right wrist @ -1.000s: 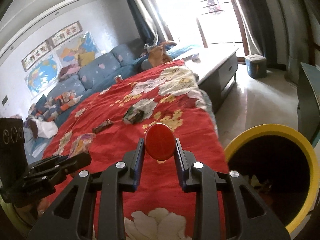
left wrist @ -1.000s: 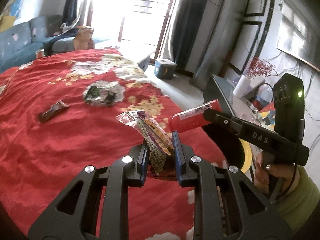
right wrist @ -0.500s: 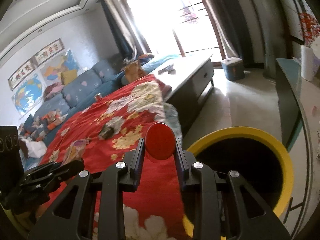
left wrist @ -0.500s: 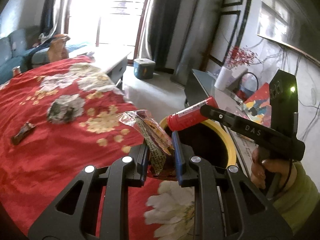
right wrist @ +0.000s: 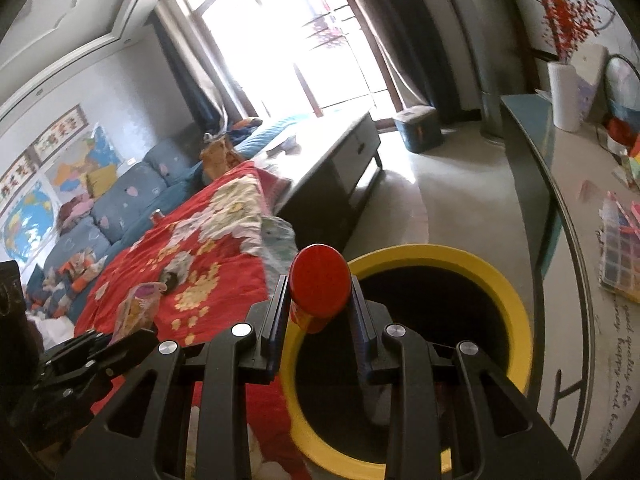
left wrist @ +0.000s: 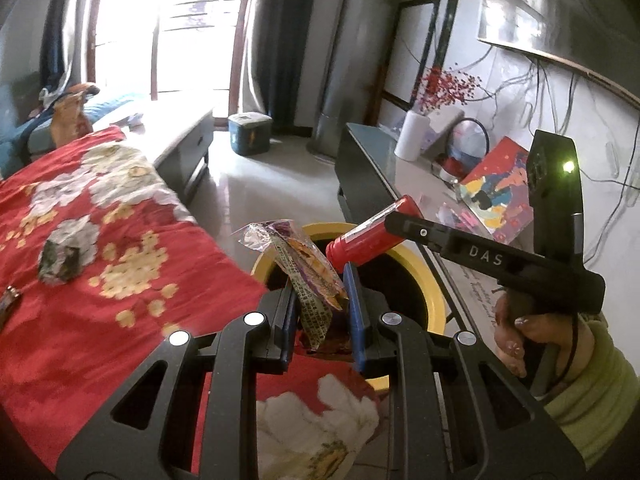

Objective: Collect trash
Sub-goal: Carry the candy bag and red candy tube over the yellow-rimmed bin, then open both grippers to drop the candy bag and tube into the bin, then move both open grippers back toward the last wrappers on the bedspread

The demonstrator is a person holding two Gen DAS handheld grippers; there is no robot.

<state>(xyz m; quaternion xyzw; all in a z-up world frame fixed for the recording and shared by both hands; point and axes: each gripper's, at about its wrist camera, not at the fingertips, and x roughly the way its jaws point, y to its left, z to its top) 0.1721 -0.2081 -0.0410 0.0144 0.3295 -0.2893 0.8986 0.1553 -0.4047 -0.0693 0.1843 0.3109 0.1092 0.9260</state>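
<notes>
Trash rides in both grippers: left gripper (left wrist: 320, 306) clamps a crinkled purple-and-orange snack wrapper (left wrist: 308, 276), right gripper (right wrist: 318, 312) a red plastic cylinder (right wrist: 320, 280). Both have swung from the red floral bedspread (left wrist: 100, 280) to the yellow-rimmed black bin (right wrist: 500, 292) at 12 o'clock; release looks next.

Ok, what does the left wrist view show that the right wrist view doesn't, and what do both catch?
Only the left wrist view shows the hand holding the right gripper, the side of the red tube and a brown wrapper on the blanket. Only the right wrist view shows the blue sofa and wall maps. Both show the yellow bin, red blanket, and the snack wrapper in the left gripper.
</notes>
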